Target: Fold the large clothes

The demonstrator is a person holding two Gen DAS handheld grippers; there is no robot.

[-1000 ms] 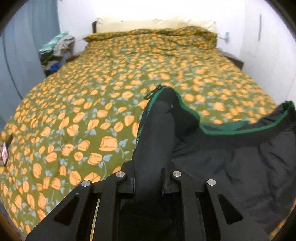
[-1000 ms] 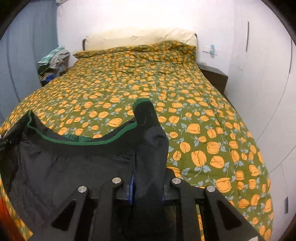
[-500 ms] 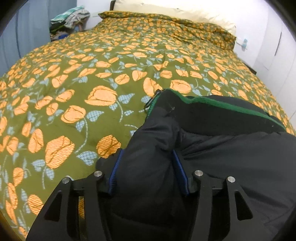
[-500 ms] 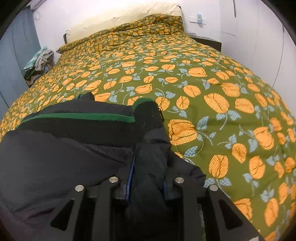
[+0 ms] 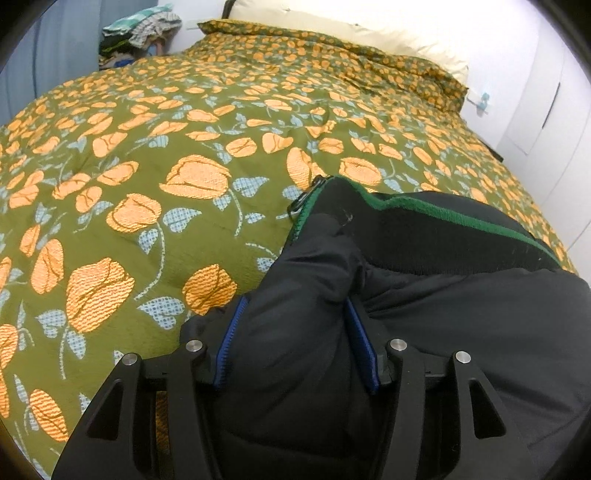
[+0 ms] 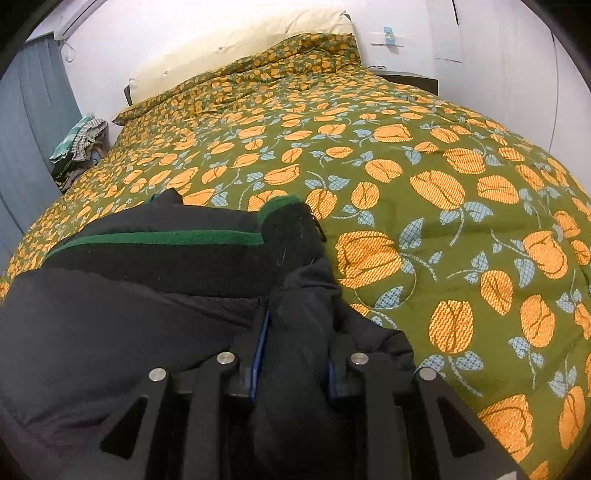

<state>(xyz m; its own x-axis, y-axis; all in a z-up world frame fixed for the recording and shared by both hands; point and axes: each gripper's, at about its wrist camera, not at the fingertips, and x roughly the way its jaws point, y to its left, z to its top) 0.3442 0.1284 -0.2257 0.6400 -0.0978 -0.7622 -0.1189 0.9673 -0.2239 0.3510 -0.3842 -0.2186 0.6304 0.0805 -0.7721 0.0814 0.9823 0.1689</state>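
A black padded jacket [image 5: 461, 314] with a green-trimmed knit band [image 5: 443, 218] lies on the bed near the foot. It also shows in the right wrist view [image 6: 110, 314]. My left gripper [image 5: 295, 314] has its jaws wide apart, with a bunch of the jacket's left end lying between the blue pads. My right gripper [image 6: 295, 325] is shut on the jacket's right end, fabric pinched between its pads. Both ends rest low on the bedspread. The green band [image 6: 166, 236] runs between the two grippers.
The bed has a green bedspread with orange flowers [image 5: 147, 166] [image 6: 443, 184]. Cream pillows [image 5: 351, 26] lie at the headboard. A pile of clothes [image 5: 140, 26] sits beside the bed at the far left. A dark nightstand [image 6: 410, 79] and white wall are at the right.
Both grippers carried the jacket forward and lowered it onto the bedspread. The hanging cloth now lies flat. The left jaws widened around the fabric.
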